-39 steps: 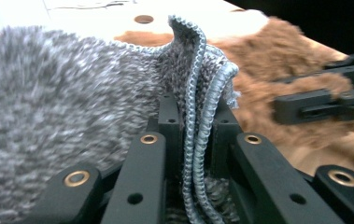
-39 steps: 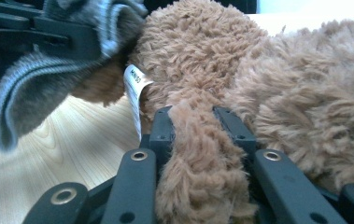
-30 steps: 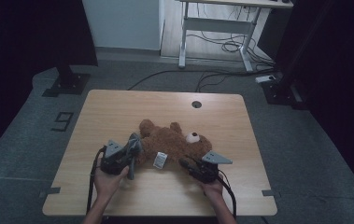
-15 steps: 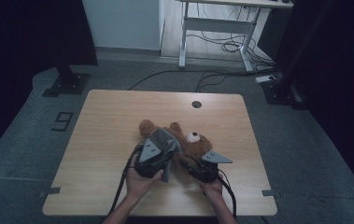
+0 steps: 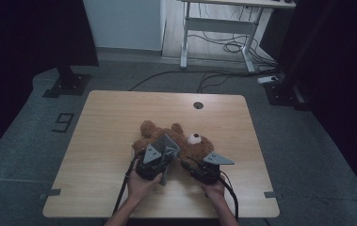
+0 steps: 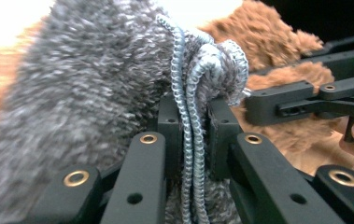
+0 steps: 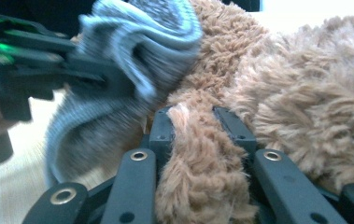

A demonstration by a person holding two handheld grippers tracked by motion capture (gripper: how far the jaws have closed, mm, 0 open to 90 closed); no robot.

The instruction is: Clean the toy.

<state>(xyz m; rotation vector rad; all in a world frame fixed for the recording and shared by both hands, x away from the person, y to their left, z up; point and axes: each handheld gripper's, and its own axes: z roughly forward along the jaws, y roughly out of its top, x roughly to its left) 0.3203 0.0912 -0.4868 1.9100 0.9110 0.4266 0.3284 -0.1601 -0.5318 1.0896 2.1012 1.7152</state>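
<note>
A brown teddy bear (image 5: pixel 189 139) lies on its back on the wooden table (image 5: pixel 105 122). My left gripper (image 5: pixel 163 155) (image 6: pixel 191 116) is shut on the ribbed edge of a grey knitted garment (image 5: pixel 170 145) (image 6: pixel 72 93), holding it over the bear's lower body. My right gripper (image 5: pixel 188 165) (image 7: pixel 195 125) is shut on a furry limb of the bear (image 7: pixel 198 158). In the right gripper view the grey garment (image 7: pixel 132 42) hangs just left of that limb. The bear's fur (image 6: pixel 268 42) shows behind the garment in the left gripper view.
A round cable hole (image 5: pixel 198 105) sits near the table's far edge. Beyond the table stand a white desk frame (image 5: pixel 214 28) with floor cables and black stand bases (image 5: pixel 68 82). A floor marking (image 5: pixel 63 122) lies to the left.
My left gripper has moved right with the grey garment, from beside the bear to over its lower body. The right gripper has kept still on the bear's limb.
</note>
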